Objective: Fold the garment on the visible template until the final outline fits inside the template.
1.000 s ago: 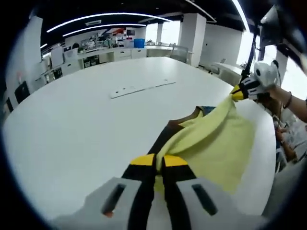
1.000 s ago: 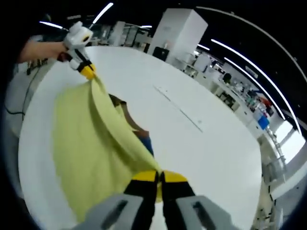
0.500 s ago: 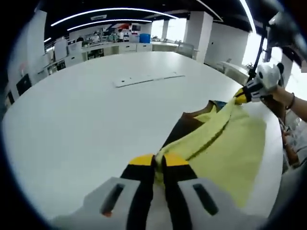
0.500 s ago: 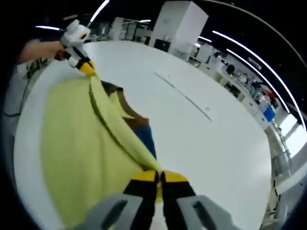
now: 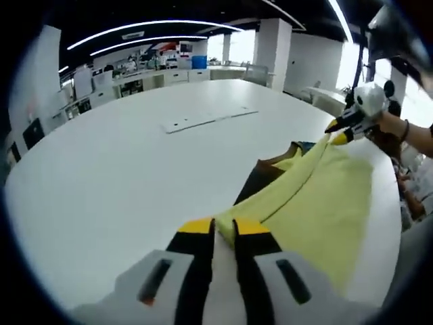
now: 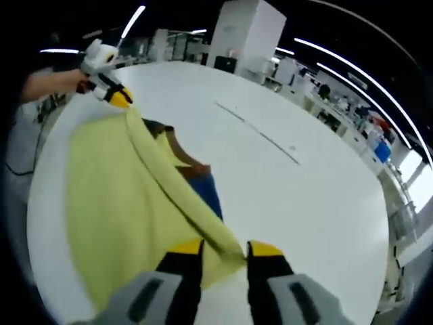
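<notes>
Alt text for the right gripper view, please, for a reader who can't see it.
The right tongs stand open around a corner of a yellow garment spread on a white table. The left tongs are at its far corner, and brown and blue fabric shows under its folded edge.

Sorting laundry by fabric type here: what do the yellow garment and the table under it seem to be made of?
The yellow garment looks like soft matte cloth, perhaps a knit or fleece: it drapes and forms a rolled fold with no shine. The exact fibre cannot be told. The table looks like a hard, smooth white top, perhaps laminate or painted board: it is flat and even, with a faint sheen.
</notes>
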A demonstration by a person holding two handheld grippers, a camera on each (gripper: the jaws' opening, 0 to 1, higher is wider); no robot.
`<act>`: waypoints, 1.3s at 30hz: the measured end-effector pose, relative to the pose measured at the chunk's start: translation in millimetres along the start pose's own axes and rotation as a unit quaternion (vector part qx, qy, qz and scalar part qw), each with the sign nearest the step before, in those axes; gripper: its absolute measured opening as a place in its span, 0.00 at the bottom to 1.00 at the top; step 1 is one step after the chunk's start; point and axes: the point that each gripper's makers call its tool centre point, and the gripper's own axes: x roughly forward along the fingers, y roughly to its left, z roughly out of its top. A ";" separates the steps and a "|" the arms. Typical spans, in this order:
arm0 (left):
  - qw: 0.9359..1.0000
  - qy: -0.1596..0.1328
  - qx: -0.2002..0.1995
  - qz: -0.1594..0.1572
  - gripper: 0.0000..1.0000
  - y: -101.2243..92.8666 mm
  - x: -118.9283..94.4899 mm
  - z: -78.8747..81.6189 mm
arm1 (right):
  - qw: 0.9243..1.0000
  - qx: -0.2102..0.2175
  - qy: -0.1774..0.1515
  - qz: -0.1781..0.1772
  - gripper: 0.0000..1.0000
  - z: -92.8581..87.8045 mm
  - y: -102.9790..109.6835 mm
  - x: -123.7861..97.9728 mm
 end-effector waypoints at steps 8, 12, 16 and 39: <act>0.996 0.026 0.083 -0.031 0.19 -17.0 11.1 -9.0 | 1.000 -0.019 0.001 -0.005 0.21 -5.2 -1.4 -2.0; 0.989 0.057 0.138 -0.023 0.25 -16.9 20.7 -18.9 | 1.000 -0.022 0.002 -0.014 0.21 -7.9 -9.5 4.4; 0.987 0.057 0.150 -0.022 0.25 -15.5 25.6 -19.3 | 1.000 -0.026 0.005 -0.013 0.18 -11.8 -10.2 13.2; 0.998 -0.056 -0.036 0.010 0.00 13.7 16.0 26.9 | 0.992 0.094 -0.071 -0.038 0.00 17.3 -29.9 -7.3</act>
